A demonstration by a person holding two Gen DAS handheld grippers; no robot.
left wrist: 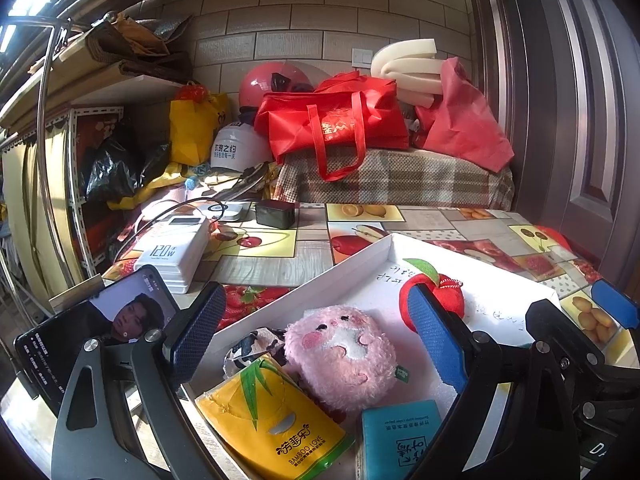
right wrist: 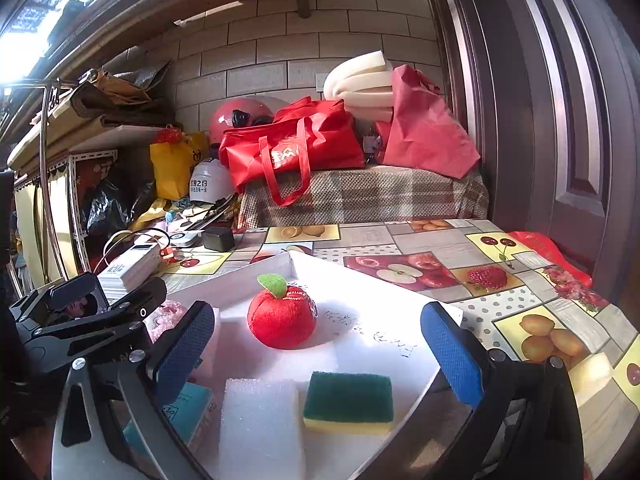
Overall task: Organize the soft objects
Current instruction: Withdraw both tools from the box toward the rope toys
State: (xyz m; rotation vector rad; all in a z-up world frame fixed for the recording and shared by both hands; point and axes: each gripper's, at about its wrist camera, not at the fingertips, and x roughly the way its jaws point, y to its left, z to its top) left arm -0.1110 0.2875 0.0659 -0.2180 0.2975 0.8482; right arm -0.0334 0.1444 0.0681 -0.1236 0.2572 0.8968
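lying in one white tray: one plush apple, one sponge, one foam block; both grippers gaping, empty.

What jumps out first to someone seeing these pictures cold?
Probably the plush red apple, sitting alone mid-way back in the white tray, in front of the green-and-yellow sponge. Next, the fluffy pink plush toy at the tray's near left, between the left claw's open blue pads. Behind the table, bright red bags are piled.
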